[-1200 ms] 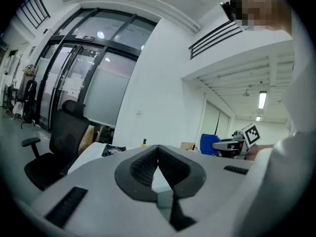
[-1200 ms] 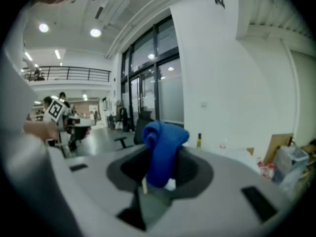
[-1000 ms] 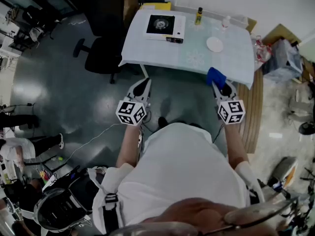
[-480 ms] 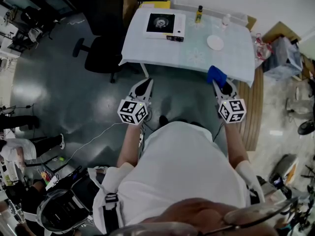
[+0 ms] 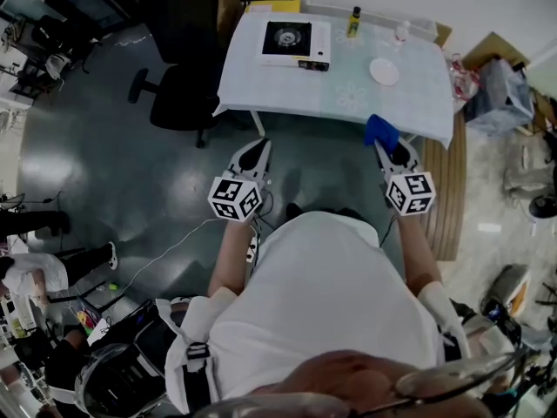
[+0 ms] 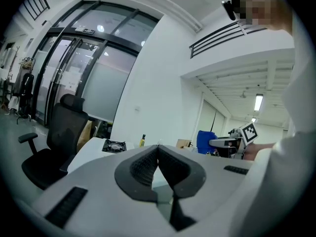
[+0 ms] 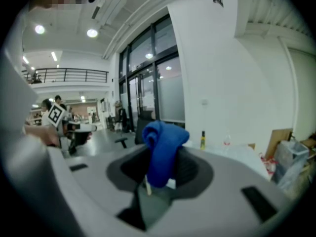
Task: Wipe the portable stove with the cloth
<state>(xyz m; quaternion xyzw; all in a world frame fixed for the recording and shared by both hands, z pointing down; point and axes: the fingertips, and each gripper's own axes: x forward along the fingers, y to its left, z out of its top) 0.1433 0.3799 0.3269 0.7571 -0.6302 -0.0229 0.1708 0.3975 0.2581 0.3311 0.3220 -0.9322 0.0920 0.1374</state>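
Stove (image 5: 293, 42) sits at the far left corner of the table (image 5: 409, 103), white-bodied with a dark burner in the middle, and well apart from both grippers. The person stands back from the near edge of the table, so no wiping is under way yet.

The cloth (image 5: 380, 131), blue and bunched, is clamped in the right gripper (image 5: 389, 151). The right gripper view shows it pinched between the two jaws and standing up in a folded lump above them. In the head view it hangs just over the near right edge of the table. The left gripper (image 5: 252, 151) has its jaws pressed together with nothing between them, and it is held over the floor short of the table.

As I judge it, the step in hand is the approach: cloth gripped, stove not reached. The next move calls for stepping up to the table and carrying the cloth across to the far left. It should pass clear of the plate (image 5: 384, 72) and the bottle (image 5: 352, 24) before the loose end is laid on the stove top. The free left gripper could steady the stove body.

No brand or label can be read. The bottle's label is too small, and the cubes on the grippers carry only black-and-white square markers.
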